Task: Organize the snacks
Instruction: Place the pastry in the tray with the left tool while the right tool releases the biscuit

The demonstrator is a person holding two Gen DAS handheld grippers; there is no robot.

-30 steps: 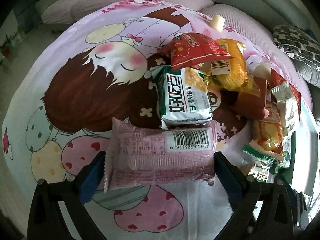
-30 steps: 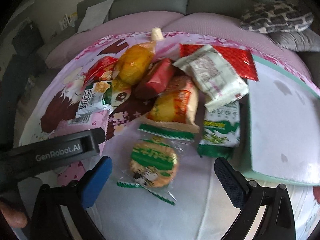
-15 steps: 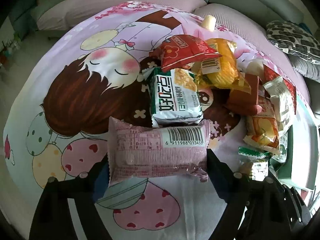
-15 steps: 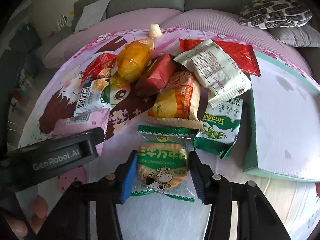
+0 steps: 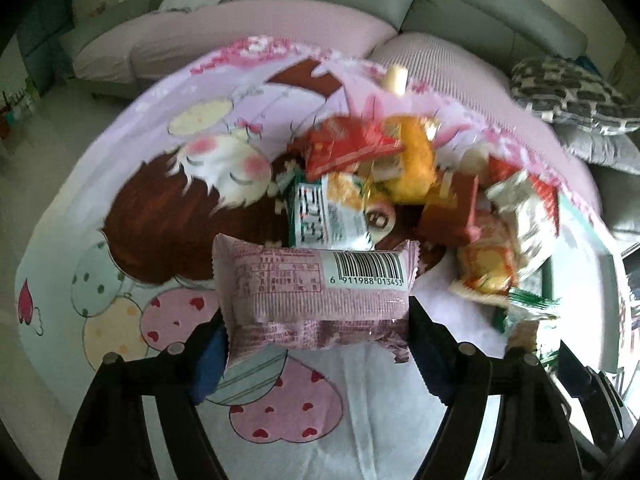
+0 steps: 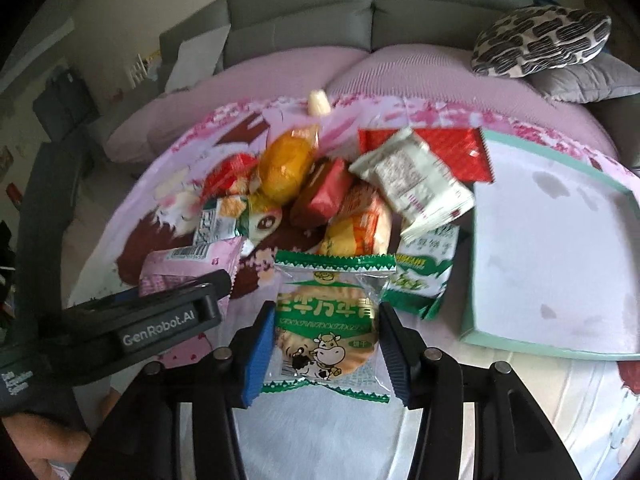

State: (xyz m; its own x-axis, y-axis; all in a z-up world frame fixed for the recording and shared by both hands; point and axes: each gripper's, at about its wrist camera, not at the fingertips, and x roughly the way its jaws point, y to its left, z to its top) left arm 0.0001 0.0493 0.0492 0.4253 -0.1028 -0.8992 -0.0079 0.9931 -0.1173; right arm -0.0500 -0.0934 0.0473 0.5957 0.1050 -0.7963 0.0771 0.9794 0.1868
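Observation:
My left gripper (image 5: 316, 344) is shut on a pink snack packet (image 5: 312, 292) with a barcode and holds it above the cartoon-print cloth (image 5: 120, 208). My right gripper (image 6: 326, 348) is shut on a round biscuit in a green and clear wrapper (image 6: 326, 320), lifted off the cloth. The pink packet (image 6: 188, 264) and the left gripper body (image 6: 120, 332) also show at the left of the right wrist view. A pile of snack packets (image 6: 332, 192) lies behind both, among them a yellow bag (image 6: 286, 168), a red packet (image 6: 322, 198) and a white packet (image 6: 412, 184).
A shallow teal-rimmed tray (image 6: 600, 352) with a white floor lies to the right of the pile. A green biscuit packet (image 6: 424, 272) lies by its left rim. A grey sofa (image 6: 360, 24) and a patterned cushion (image 6: 540, 40) are behind.
Both grippers closed on their packets and lifted them: the left on the pink packet, the right on the round biscuit. Both views have risen and pulled back from the cloth.

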